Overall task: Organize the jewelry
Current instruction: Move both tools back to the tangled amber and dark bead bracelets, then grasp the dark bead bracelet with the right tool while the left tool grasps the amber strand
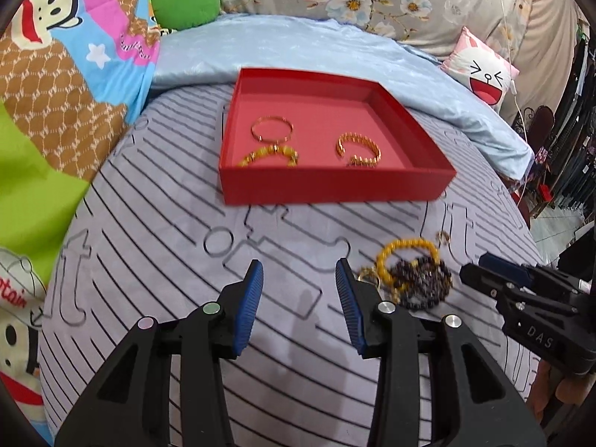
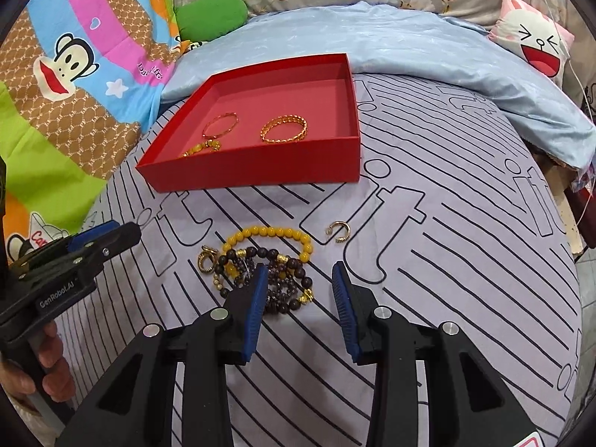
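Your grey bed sheet with black line print (image 2: 447,260) is soft, so anything pinched against it may drag fabric. The shallow red cardboard tray (image 2: 260,175) at twelve o'clock already holds three gold bangles (image 2: 284,129). The tangled heap of yellow and dark bead bracelets (image 2: 275,260) lies just ahead of your right hand-held gripper (image 2: 300,290), released, its left pad over the heap. Closing there risks lifting several strands together. Your left hand-held gripper (image 1: 300,287) is released too, heap at three o'clock. The small gold hoop earring (image 2: 338,231) could roll unnoticed.
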